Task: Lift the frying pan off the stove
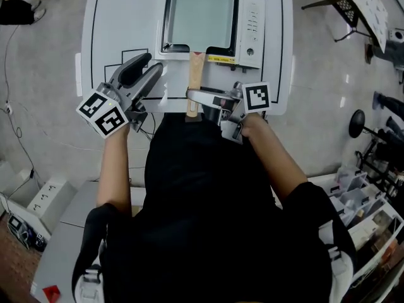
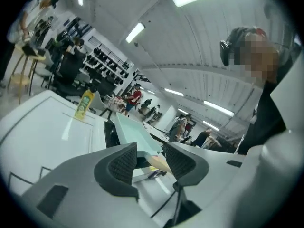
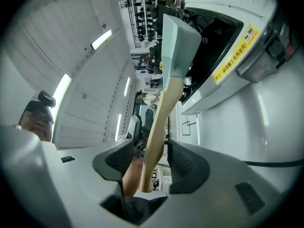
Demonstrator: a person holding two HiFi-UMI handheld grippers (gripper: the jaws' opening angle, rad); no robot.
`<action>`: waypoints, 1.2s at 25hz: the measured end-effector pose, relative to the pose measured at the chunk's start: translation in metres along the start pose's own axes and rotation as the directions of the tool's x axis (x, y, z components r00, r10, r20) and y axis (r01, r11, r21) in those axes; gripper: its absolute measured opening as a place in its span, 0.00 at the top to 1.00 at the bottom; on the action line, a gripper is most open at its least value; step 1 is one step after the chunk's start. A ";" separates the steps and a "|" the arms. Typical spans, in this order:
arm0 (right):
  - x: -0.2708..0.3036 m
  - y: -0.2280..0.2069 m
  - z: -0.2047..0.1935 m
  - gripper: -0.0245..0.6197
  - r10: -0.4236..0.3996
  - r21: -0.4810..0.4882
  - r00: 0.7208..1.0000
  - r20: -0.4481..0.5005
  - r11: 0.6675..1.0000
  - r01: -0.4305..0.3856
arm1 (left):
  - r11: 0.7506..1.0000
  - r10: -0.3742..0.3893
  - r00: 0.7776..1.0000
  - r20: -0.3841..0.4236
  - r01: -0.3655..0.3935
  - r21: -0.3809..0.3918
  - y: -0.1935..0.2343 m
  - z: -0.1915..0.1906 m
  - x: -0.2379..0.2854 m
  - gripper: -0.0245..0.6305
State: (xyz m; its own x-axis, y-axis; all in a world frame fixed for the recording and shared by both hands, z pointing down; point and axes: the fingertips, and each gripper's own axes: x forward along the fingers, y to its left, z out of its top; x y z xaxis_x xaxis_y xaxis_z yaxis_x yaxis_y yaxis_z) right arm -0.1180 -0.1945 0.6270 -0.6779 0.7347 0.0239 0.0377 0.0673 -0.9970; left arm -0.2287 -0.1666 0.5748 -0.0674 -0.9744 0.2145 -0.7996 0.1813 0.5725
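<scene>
A pale green rectangular frying pan sits on a white portable stove. Its wooden handle points toward me. My right gripper reaches in from the right near the handle's end. In the right gripper view the handle runs between the jaws of the right gripper, and a gap shows at the pads, so it is open. My left gripper hovers just left of the handle, open, with nothing between its fingers. In the left gripper view, beyond the left gripper, lies the pan.
The stove stands on a white table marked with black lines, close to its front edge. A yellow-green bottle stands at the table's far side. A black cable hangs at the front edge. Grey floor and furniture surround the table.
</scene>
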 end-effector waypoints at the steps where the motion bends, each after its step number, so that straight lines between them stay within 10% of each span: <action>1: 0.000 -0.001 0.001 0.60 -0.001 -0.001 1.000 0.003 1.000 0.001 | 0.997 -0.037 0.999 -0.018 0.035 -0.062 0.002 -0.004 0.002 0.67; 4: 0.001 -0.001 0.003 0.68 -0.005 -0.006 1.000 0.014 1.000 0.005 | 0.951 -0.194 0.980 -0.041 0.178 -0.254 0.000 -0.015 0.008 0.67; 7: 0.001 -0.003 0.002 0.75 -0.015 -0.005 1.000 0.017 1.000 0.015 | 0.815 -0.367 0.929 0.038 0.341 -0.468 -0.003 -0.019 0.012 0.65; 13: -0.002 -0.009 0.001 0.76 -0.026 0.029 0.999 0.023 0.999 0.025 | 0.595 -0.419 0.908 0.004 0.278 -0.754 0.013 -0.052 0.033 0.64; 19: -0.004 -0.008 0.001 0.76 -0.032 0.030 0.999 0.025 0.999 0.031 | 0.552 -0.509 0.851 -0.133 0.203 -0.809 -0.012 -0.082 0.061 0.63; 30: -0.006 -0.007 0.000 0.75 -0.035 0.011 0.999 0.013 0.999 0.035 | 0.448 -0.601 0.793 -0.097 0.235 -0.862 -0.044 -0.089 0.091 0.64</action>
State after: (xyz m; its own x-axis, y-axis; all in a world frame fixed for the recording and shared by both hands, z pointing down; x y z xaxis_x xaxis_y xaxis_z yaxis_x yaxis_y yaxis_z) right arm -0.1144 -0.1992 0.6342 -0.6887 0.7227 0.0582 0.0055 0.0855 -0.9963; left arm -0.1469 -0.2511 0.6395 0.4849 -0.8691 -0.0976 0.1403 -0.0329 0.9896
